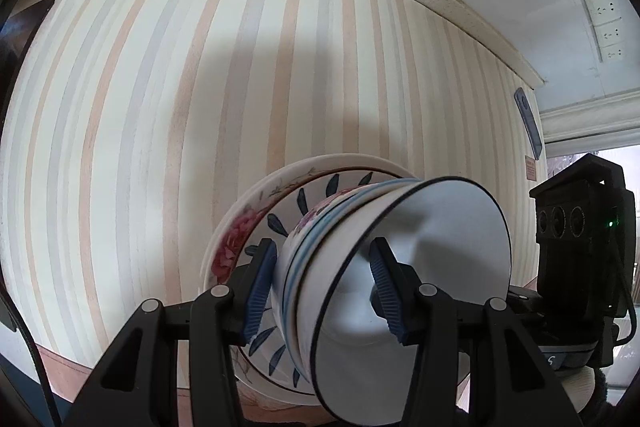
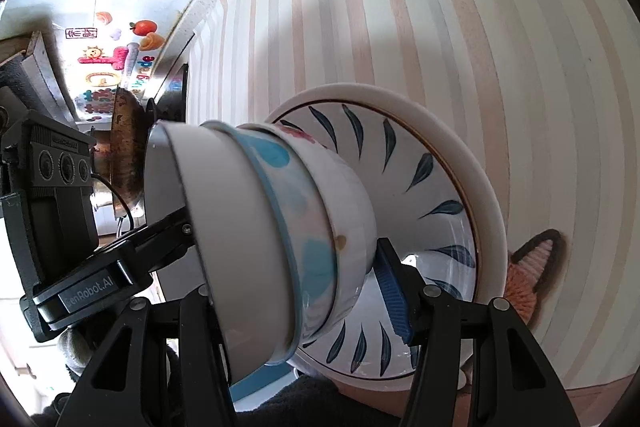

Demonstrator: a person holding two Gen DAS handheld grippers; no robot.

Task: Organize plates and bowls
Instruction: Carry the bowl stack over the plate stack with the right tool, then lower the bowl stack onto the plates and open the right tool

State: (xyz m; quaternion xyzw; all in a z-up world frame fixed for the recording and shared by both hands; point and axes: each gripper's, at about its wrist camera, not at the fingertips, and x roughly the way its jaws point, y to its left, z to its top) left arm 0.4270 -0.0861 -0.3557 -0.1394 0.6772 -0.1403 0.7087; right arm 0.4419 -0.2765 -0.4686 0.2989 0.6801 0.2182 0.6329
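Left gripper [image 1: 322,285] is clamped across the nested bowls [image 1: 320,251]: one blue pad [image 1: 262,291] on the outer wall, the other inside the top white bowl [image 1: 420,267]. The right-hand unit shows at the far right of this view.

Right gripper [image 2: 300,291]: one pad [image 2: 394,301] sits between the lowest bowl and the leaf-pattern plate [image 2: 432,179]; the other finger is hidden behind the bowls, so I judge it's gripping the bowl stack [image 2: 280,227] but can't confirm the bite.

The whole stack (bowls on the leaf plate, rimmed by a larger plate [image 1: 236,239]) sits just over the striped bench [image 1: 160,107]; contact with it isn't visible.

Step looks like carrying or placing the full stack two-handed. Advice: keep both wrists level and moving together, since the plates under the bowls aren't clamped. Lower flat, confirm the plate is seated, then release one gripper at a time. Risk: tilt slides the bowls off.
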